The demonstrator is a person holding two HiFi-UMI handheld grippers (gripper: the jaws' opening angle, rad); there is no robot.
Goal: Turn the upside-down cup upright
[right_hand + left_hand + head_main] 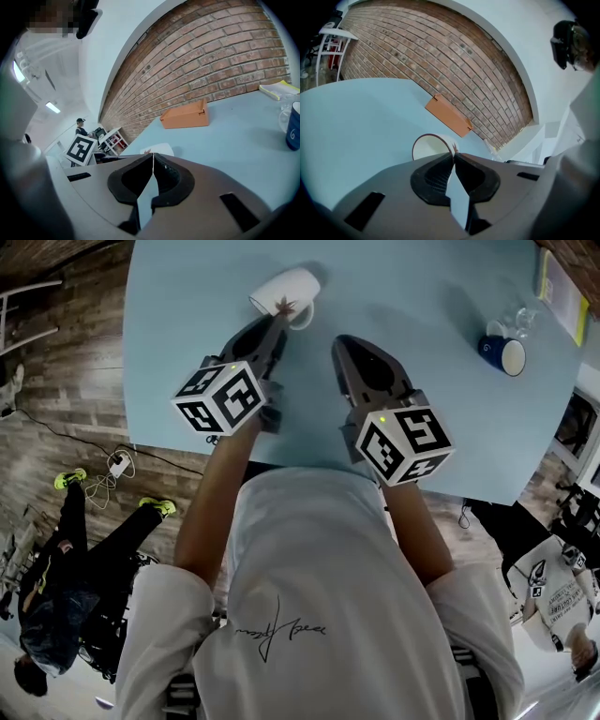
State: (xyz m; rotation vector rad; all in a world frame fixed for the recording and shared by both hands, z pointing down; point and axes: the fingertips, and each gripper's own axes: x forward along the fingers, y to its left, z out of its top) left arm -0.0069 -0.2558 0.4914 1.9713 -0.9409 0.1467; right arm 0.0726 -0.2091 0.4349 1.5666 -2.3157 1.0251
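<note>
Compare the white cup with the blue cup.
The white cup lies tipped over, mouth sideways; the blue cup stands upright. The left tool is shut on the white cup's rim; no tool touches the blue cup. Both are at the light blue table's far side.

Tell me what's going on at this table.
A person works two handheld grippers over a light blue table. The left gripper is pinched on the rim of the white cup, which is tipped on its side, not yet upright. The right gripper hangs shut and empty nearby. A blue mug stands far right.
</note>
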